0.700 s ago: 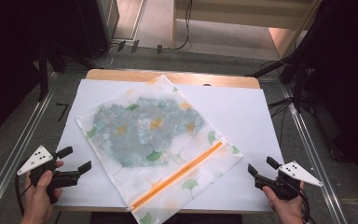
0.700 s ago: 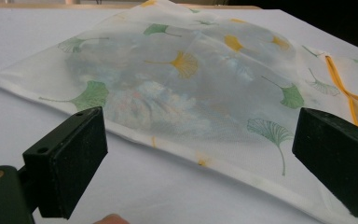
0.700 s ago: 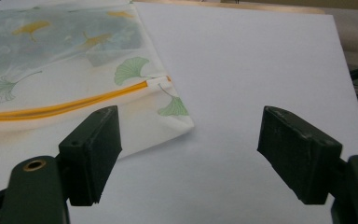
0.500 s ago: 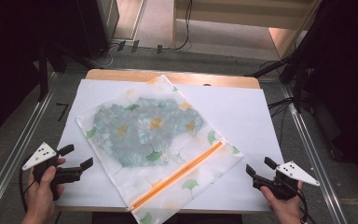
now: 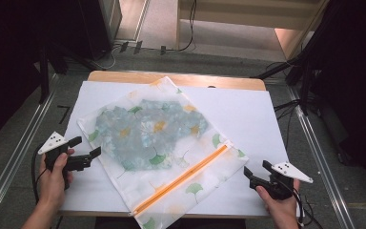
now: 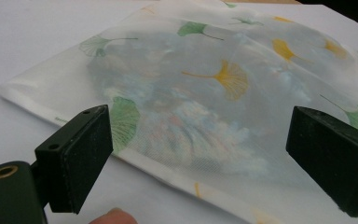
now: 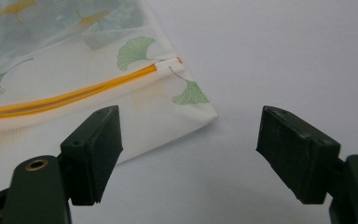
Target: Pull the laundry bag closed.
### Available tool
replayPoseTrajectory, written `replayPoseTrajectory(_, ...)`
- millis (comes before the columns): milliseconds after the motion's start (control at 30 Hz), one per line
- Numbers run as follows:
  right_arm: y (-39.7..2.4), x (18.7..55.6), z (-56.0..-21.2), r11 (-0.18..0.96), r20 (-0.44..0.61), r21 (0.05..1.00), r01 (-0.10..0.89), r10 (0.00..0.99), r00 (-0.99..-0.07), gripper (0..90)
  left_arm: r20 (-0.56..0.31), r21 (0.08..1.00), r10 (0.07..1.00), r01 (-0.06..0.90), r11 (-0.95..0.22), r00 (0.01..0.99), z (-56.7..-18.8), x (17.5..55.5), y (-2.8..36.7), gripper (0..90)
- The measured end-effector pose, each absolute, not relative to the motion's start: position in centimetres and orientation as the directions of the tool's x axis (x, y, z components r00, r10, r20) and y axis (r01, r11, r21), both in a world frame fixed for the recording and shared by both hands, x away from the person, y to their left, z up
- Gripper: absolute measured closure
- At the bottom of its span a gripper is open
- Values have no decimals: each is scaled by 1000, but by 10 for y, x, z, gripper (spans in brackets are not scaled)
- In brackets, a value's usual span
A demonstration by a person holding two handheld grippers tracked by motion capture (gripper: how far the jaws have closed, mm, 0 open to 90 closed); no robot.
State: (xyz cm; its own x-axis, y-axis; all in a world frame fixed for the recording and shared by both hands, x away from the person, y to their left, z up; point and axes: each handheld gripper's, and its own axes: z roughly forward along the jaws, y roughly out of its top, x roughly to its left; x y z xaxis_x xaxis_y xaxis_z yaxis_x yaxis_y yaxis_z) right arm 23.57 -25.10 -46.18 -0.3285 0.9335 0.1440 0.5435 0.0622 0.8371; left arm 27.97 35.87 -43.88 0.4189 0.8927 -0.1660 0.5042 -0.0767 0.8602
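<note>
Left tool point(image 5: 86, 148) nearer mesh bag point(image 5: 157, 143), both tools wide open, empty.

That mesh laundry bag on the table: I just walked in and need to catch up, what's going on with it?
A person holds tongs in each hand at either side of a zippered mesh laundry bag printed with ginkgo leaves, lying flat on the white-covered table with bluish fabric inside. The left tongs sit open by the bag's left edge, the right tongs open near the corner at the end of the orange zipper. Neither touches the bag; the zipper looks closed.
</note>
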Motion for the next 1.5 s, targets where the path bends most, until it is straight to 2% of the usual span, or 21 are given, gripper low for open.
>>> replayPoseTrajectory(300, -239, 240, -466, 94, 132, 819, 566, 929, -345, 228, -152, 853, 914, 516, -71, 377, -440, 302, 368, 74)
replayPoseTrajectory(433, -240, 242, -467, 89, 128, 818, 568, 934, -332, 227, -172, 845, 916, 533, -52, 362, -443, 309, 373, 77)
replayPoseTrajectory(600, -244, 251, -473, 74, 134, 806, 587, 943, -303, 228, -117, 817, 945, 571, -83, 305, -448, 323, 378, 76)
replayPoseTrajectory(733, -244, 257, -475, 58, 154, 795, 604, 943, -294, 228, -160, 780, 952, 625, -40, 261, -453, 333, 384, 77)
replayPoseTrajectory(967, -237, 265, -476, 64, 162, 787, 614, 938, -305, 228, -188, 742, 939, 668, -56, 287, -459, 335, 379, 77)
replayPoseTrajectory(1067, -234, 268, -476, 68, 156, 782, 620, 941, -301, 232, -175, 727, 937, 682, -84, 302, -461, 336, 373, 77)
replayPoseTrajectory(1167, -232, 270, -477, 72, 144, 765, 640, 949, -279, 256, -154, 718, 938, 687, -111, 312, -463, 336, 369, 77)
replayPoseTrajectory(1433, -226, 277, -481, 96, 147, 733, 674, 944, -294, 306, -140, 712, 936, 690, -133, 324, -463, 335, 363, 77)
replayPoseTrajectory(1500, -219, 281, -483, 121, 113, 714, 690, 952, -283, 338, -125, 706, 937, 693, -147, 327, -463, 335, 359, 77)
